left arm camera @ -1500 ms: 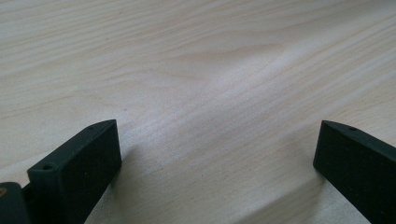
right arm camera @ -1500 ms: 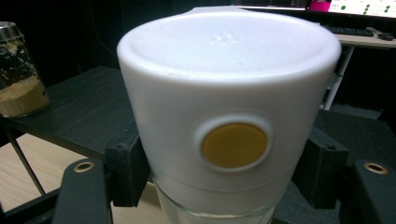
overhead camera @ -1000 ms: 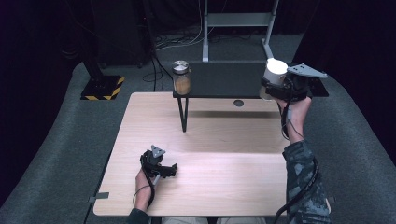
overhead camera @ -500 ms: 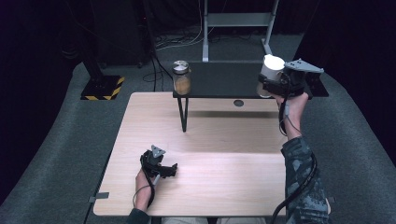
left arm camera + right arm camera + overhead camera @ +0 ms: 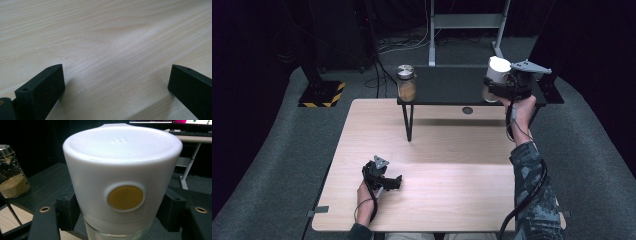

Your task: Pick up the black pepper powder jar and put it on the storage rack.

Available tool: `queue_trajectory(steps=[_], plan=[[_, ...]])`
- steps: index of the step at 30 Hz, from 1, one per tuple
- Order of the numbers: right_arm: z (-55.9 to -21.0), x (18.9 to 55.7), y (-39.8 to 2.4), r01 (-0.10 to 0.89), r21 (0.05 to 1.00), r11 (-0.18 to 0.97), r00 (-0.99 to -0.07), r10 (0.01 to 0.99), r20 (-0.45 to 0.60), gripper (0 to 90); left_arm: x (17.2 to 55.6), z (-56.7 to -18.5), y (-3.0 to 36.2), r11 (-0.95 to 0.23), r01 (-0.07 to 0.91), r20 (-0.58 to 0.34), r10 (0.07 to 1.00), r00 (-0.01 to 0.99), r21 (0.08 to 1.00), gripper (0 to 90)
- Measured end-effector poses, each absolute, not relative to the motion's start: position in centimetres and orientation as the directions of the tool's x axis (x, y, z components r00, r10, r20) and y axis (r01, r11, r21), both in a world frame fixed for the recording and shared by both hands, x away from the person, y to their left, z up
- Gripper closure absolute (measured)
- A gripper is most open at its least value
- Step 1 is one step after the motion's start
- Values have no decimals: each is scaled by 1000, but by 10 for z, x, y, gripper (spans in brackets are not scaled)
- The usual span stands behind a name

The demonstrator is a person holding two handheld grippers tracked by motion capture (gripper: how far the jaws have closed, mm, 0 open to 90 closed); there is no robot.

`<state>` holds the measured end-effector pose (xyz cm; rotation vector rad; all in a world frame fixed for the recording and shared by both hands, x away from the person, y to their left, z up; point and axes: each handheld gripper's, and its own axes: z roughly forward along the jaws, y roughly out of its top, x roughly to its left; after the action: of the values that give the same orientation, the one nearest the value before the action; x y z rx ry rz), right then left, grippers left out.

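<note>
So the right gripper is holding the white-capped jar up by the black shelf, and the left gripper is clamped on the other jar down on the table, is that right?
Not quite. The left gripper holds nothing: the left gripper view shows its jaws wide apart over the bare wooden table. The jar of brown powder stands on the black shelf, as the high view shows. The right gripper does hold the white-capped jar by the shelf.

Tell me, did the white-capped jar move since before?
Yes. The white-capped jar, clamped in the right gripper, slid left over the black shelf, toward the spice jar.
</note>
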<state>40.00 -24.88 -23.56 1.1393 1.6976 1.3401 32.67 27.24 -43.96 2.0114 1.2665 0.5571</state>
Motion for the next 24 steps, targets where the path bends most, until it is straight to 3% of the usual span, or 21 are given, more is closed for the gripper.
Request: queue_trajectory(steps=[24], plan=[[-233,420,-232,243,966,87,-376,926,11,297,327,-440,272,-289,607,-3,901,433,740,2]])
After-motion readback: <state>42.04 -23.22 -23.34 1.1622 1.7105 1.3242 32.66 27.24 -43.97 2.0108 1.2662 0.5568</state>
